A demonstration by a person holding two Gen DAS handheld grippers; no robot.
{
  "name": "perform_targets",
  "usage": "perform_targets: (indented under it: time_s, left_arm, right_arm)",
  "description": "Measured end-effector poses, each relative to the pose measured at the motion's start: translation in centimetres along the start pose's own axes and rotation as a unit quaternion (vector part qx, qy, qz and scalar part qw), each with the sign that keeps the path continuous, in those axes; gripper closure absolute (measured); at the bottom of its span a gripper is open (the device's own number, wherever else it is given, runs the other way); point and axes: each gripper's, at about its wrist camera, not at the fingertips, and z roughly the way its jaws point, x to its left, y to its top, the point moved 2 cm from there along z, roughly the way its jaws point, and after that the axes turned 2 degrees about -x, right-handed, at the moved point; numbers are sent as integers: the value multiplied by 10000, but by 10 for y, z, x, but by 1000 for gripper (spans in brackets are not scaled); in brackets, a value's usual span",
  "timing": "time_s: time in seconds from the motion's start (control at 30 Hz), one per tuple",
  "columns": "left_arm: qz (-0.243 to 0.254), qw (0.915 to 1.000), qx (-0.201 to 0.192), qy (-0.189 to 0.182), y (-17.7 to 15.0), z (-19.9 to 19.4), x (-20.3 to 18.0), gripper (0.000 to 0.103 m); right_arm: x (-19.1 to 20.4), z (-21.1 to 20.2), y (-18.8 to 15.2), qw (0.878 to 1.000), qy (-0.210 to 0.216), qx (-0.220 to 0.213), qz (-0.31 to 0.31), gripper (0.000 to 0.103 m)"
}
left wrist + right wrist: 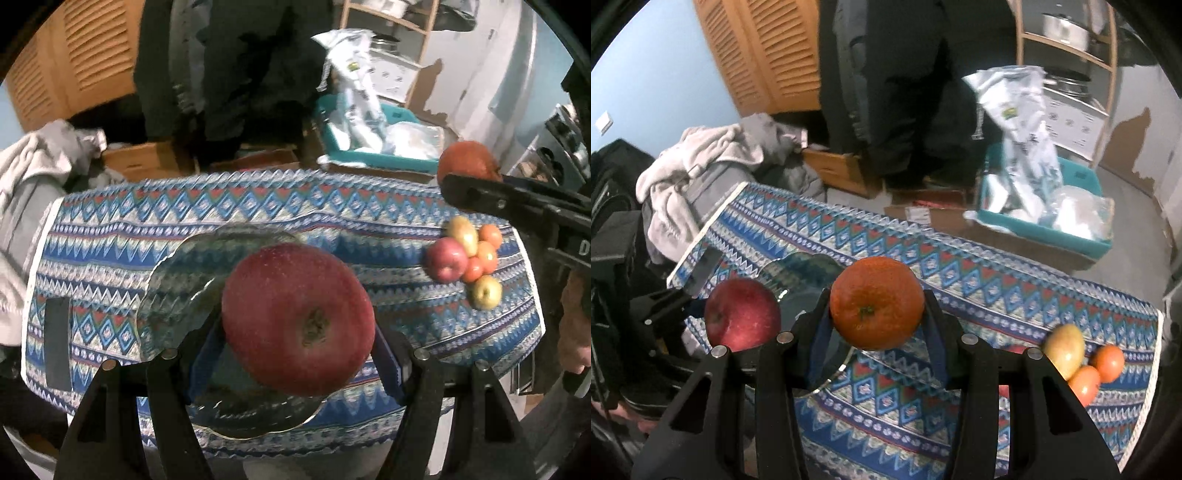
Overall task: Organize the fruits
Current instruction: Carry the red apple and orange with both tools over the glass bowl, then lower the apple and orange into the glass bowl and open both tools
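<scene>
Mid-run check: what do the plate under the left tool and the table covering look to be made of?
Plate: looks like clear pressed glass, glossy; the cloth's pattern shows through it and its rim is scalloped with ridges.
Table covering: seems a woven or printed fabric, matte, with blue, white and red zigzag bands and a white hem at the edge; which of the two I can't tell.

Dim indoor light, cool cast; heavy fisheye bend and black corners; the bag (354, 74) beyond the desk (110, 236) smears with motion blur, apple (299, 317) fairly sharp.
</scene>
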Motion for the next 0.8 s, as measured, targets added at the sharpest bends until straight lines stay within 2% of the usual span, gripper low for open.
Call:
perform_targets:
  time_s: [0.2, 0.37, 0.8]
  left_arm:
    - [-178, 9995, 181, 193, -17, 13, 28, 28]
    - [-331, 9978, 510, 278, -36, 34, 48, 28]
    - [-431, 9930, 1034, 360, -64, 70, 60, 28]
  right_arm:
    - [30, 23, 6, 9994, 205, 157, -224, 57]
    - [53, 40, 6, 9981, 369, 306, -392, 57]
    - [84, 79, -16, 9938, 530, 741, -643, 57]
